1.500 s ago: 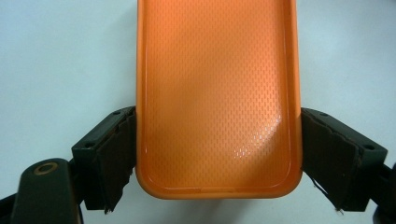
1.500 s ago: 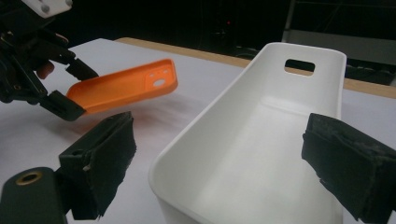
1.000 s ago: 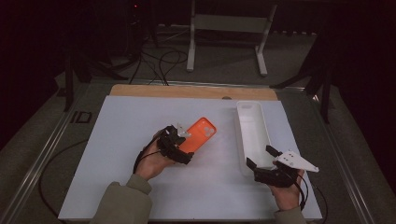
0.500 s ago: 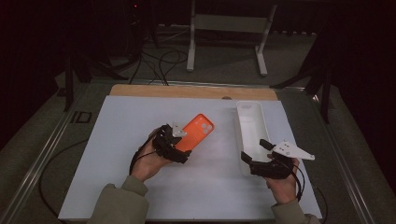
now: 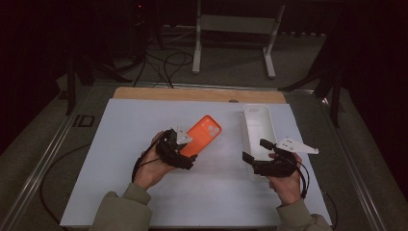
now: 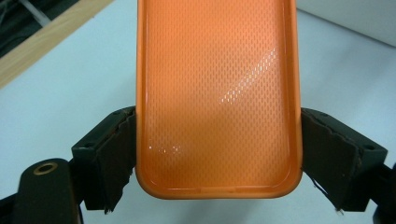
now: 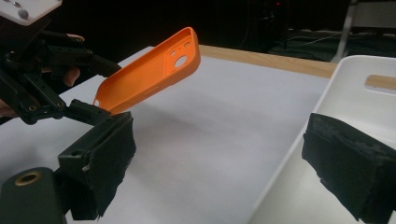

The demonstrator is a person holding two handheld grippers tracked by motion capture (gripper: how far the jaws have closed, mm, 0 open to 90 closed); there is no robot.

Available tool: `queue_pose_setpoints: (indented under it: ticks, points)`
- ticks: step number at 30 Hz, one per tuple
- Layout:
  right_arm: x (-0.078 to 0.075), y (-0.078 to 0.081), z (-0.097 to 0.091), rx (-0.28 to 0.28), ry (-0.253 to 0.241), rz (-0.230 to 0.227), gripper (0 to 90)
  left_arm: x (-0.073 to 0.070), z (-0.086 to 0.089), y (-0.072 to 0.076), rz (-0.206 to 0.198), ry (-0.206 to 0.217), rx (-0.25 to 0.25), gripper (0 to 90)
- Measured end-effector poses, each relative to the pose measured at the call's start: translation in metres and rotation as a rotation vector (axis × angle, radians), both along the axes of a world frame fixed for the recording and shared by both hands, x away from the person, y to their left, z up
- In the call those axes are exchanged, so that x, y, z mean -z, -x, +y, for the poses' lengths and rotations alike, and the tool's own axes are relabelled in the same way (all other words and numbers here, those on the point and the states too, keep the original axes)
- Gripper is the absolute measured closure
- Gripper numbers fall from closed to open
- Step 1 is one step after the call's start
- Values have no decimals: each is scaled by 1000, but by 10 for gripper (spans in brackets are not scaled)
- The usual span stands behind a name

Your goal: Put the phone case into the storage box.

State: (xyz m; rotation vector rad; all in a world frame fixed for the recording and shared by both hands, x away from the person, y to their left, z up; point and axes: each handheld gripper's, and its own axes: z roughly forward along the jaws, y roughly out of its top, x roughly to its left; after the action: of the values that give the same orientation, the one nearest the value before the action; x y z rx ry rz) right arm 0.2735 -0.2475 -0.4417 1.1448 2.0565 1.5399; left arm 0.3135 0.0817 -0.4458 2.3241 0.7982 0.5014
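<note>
Left of centre on the white table (image 5: 120,144), the left tool (image 5: 185,150) clamps the near end of an orange phone case (image 5: 202,135), a smooth, round-cornered shell with a dimpled inner face, across its width. Its long axis runs far-right, camera cut-outs at the raised far end. Right: a long white plastic tray (image 5: 250,126); beside its near end the right tool (image 5: 255,151), jaws apart, empty.

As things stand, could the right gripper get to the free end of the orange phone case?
Probably yes. The right gripper has its jaws open with nothing between them, and bare table lies between it and the orange phone case, which the left gripper holds tilted up by its lower end.
</note>
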Motion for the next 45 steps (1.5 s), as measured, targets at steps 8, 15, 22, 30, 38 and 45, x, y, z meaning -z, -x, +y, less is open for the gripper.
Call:
queue_pose_setpoints:
  ticks: [8,15,22,30,38,45]
  points:
    - [-5,-10,8,-39,-30,35,87,-5,1,6,-36,1,8,168]
    - [-5,-16,13,-59,-49,50,87,-9,0,9,-52,2,20,168]
    - [-5,-22,20,-77,-66,62,87,-15,-4,14,-79,-5,38,168]
    - [-4,-27,30,-106,-83,77,87,-16,-7,18,-90,-11,61,168]
    - [-5,-32,46,-145,-85,79,87,-16,-10,20,-98,-12,77,168]
    - [-5,-36,58,-167,-91,91,88,-15,-15,23,-104,-24,96,168]
